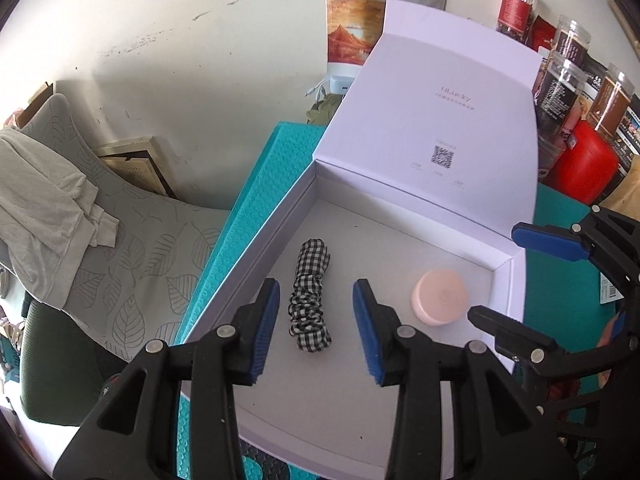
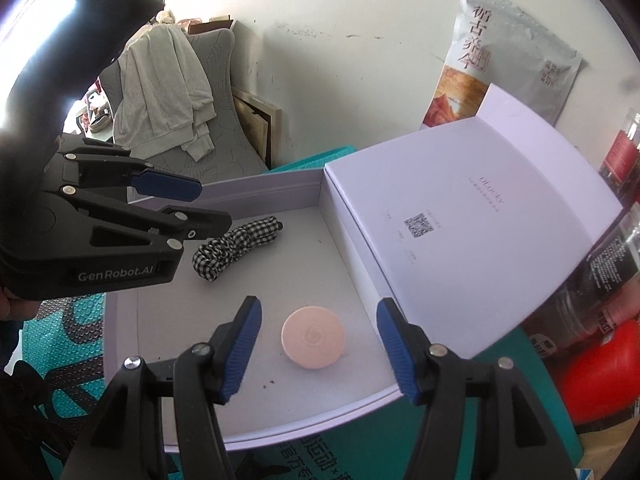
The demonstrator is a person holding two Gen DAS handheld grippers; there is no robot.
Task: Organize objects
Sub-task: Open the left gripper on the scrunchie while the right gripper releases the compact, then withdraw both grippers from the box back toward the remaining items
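Left hand-held gripper (image 1: 316, 328) spread wide, holding nothing, hovering over the open white box (image 1: 256, 240). Blue pads (image 1: 267, 320) either side of the checked fabric scrunchie (image 1: 308, 304), not touching it. Scrunchie lying lengthwise on the box floor, toward the left wall. Further right, on the same floor, a round pink puck (image 1: 440, 302), well apart from the scrunchie and near the right wall. Box lid (image 1: 440, 120) standing tilted back behind both, a QR code printed on its inside. Right hand-held gripper (image 2: 318, 346) likewise spread wide and empty, poised above the puck (image 2: 313, 342), blue pads (image 2: 242, 348) flanking it without contact. Seen from that side, scrunchie (image 2: 236, 246) farther off to the left, partly under the left hand-held gripper (image 2: 212, 204). Box resting on teal bubble wrap (image 1: 256, 184) on the tabletop. Left of all this, a grey leaf-patterned chair (image 1: 132, 240) draped with a pale garment (image 1: 44, 208). At far right, stacked clear jars (image 1: 568, 64) and a red container (image 1: 584, 164).
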